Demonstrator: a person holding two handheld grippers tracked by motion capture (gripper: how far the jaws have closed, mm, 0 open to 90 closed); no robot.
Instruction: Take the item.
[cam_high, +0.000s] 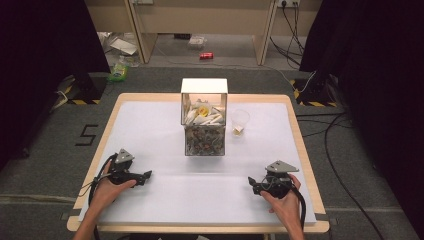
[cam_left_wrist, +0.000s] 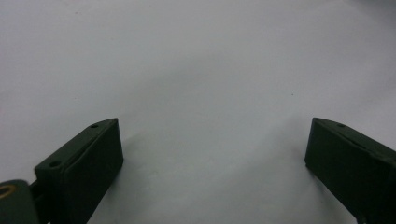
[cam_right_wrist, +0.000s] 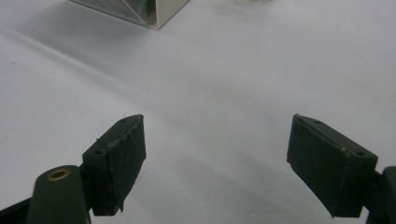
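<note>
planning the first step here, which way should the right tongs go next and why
Probably forward and left toward the clear box and plastic cup: the right tongs and left tongs both rest open and empty on the white mat.

A clear box (cam_high: 204, 125) packed with small white and yellow items stands upright at frame centre, a clear plastic cup (cam_high: 240, 121) just right of it.
</note>
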